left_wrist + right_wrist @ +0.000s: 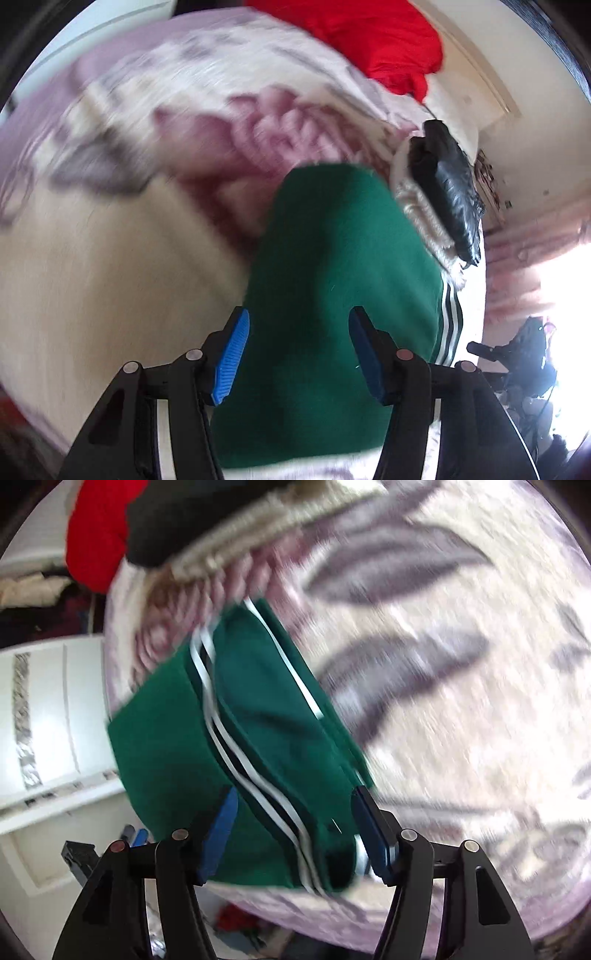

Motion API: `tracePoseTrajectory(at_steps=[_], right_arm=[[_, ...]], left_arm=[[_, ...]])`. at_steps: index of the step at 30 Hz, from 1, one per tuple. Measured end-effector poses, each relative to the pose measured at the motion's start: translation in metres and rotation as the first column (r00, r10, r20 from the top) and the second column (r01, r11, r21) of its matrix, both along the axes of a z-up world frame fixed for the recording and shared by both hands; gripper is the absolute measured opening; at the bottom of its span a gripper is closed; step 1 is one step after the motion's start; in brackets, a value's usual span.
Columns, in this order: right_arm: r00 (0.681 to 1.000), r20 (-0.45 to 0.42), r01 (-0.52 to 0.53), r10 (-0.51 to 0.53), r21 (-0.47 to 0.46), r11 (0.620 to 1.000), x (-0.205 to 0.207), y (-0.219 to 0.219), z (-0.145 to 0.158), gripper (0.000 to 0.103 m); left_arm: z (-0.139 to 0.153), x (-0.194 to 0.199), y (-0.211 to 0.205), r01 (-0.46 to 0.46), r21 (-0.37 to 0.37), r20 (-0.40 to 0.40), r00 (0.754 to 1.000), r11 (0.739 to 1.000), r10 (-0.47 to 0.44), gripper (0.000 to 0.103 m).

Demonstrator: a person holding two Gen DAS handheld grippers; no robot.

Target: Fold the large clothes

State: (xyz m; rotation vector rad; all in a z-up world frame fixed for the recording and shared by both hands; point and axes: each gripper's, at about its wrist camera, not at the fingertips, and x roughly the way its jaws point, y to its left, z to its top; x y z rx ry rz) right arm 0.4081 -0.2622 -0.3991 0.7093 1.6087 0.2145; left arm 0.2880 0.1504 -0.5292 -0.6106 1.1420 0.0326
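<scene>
A green garment (332, 280) with white stripes along its side is lying folded on the flowered bedspread (192, 110), near the bed's edge. The left gripper (299, 350) is hanging just above it with its blue-padded fingers (231, 356) spread wide, the green cloth showing in the gap between them; I cannot tell whether the pads are touching the fabric. From the other side, the right gripper (295, 834) is also standing wide apart over the striped edge of the same green garment (236, 720), and the cloth is running between its fingers (373, 834) without being pinched. Both views are smearing with motion blur, the bedspread (461, 664) most of all. Further up the bed a red garment (384, 40) is lying in a heap, and a black item (448, 184) is resting on a cream knitted piece (424, 218) just beyond the green one. A white cabinet (55, 709) is standing beside the bed
</scene>
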Motion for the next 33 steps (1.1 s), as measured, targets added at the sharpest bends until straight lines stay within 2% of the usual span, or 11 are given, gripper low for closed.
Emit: tracePoseTrajectory(at_steps=[4, 6, 7, 9, 13, 16, 18, 23, 26, 29, 33], right_arm=[[0.993, 0.109, -0.050, 0.053, -0.027, 0.998, 0.039, 0.031, -0.003, 0.062], [0.984, 0.142, -0.089, 0.106, -0.123, 0.988, 0.056, 0.045, -0.013, 0.020], [0.982, 0.120, -0.120, 0.147, -0.206, 0.971, 0.069, 0.047, -0.016, 0.015], [0.982, -0.011, -0.181, 0.189, -0.347, 0.920, 0.081, 0.055, -0.060, 0.013], [0.992, -0.058, -0.120, 0.109, -0.248, 0.961, 0.089, 0.031, -0.065, 0.013], [0.999, -0.024, -0.042, 0.039, -0.154, 0.987, 0.068, -0.002, -0.033, 0.033], [1.000, -0.023, 0.011, -0.012, -0.053, 0.999, 0.044, -0.021, -0.021, 0.071], [0.998, -0.044, 0.044, -0.037, 0.170, 0.985, -0.006, -0.014, -0.024, 0.089], [0.998, 0.009, -0.070, 0.069, 0.119, 0.990, 0.004, 0.022, -0.043, 0.089], [0.996, 0.059, -0.071, 0.069, 0.042, 0.997, 0.014, 0.043, -0.061, 0.067], [0.997, 0.006, 0.077, -0.081, 0.264, 0.961, -0.001, 0.026, -0.050, 0.028]], left_arm=[[-0.032, 0.059, -0.005, 0.060, 0.005, -0.039, 0.997, 0.998, -0.060, 0.053], [-0.065, 0.079, -0.001, 0.067, 0.009, -0.111, 0.992, 0.998, -0.066, 0.056], [-0.075, 0.084, 0.002, 0.065, -0.003, -0.131, 0.989, 0.998, -0.065, 0.060], [-0.080, 0.088, 0.013, 0.058, -0.078, -0.148, 0.987, 0.995, -0.069, 0.065], [-0.051, 0.072, 0.018, 0.094, -0.101, -0.126, 0.986, 0.990, -0.106, 0.063], [-0.027, 0.045, 0.014, 0.100, -0.088, -0.090, 0.990, 0.991, -0.108, 0.063], [-0.022, 0.034, 0.009, 0.100, -0.080, -0.087, 0.990, 0.992, -0.107, 0.063], [-0.027, 0.010, -0.010, 0.132, -0.050, -0.112, 0.984, 0.990, -0.137, 0.063], [-0.034, 0.008, -0.019, 0.152, 0.002, -0.130, 0.980, 0.988, -0.150, 0.063], [-0.037, 0.010, -0.017, 0.147, 0.011, -0.139, 0.980, 0.989, -0.144, 0.063], [-0.042, 0.011, -0.004, 0.120, -0.013, -0.147, 0.982, 0.993, -0.120, 0.063]])
